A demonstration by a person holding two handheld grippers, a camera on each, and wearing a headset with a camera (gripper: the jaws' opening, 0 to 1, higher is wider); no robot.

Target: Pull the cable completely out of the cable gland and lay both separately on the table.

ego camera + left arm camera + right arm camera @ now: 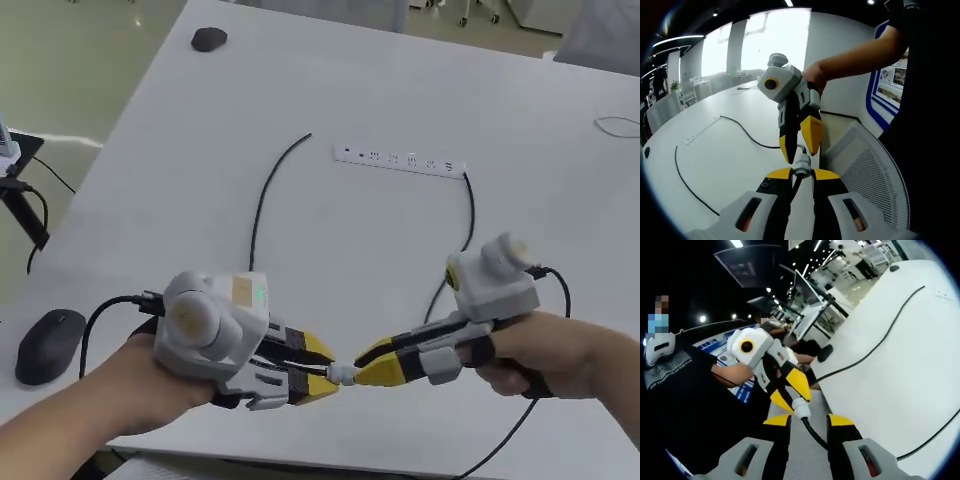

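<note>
A small white cable gland (343, 374) hangs just above the table's near edge, between the tips of both grippers. My left gripper (330, 378) comes in from the left and is shut on the gland (801, 165). Opposite it, my right gripper (360, 370) meets the gland (801, 409) from the right, its jaws drawn in on the black cable (812, 432) that leaves the gland. The long part of the cable (262, 195) curves across the table and passes behind my left gripper, then runs between its jaws (795, 187).
A white power strip (400, 160) lies mid-table, and its black cord (468, 220) trails toward my right hand. A dark mouse (48, 345) sits by my left hand, another (208, 38) at the far edge. A white mesh chair (865, 170) stands below the table edge.
</note>
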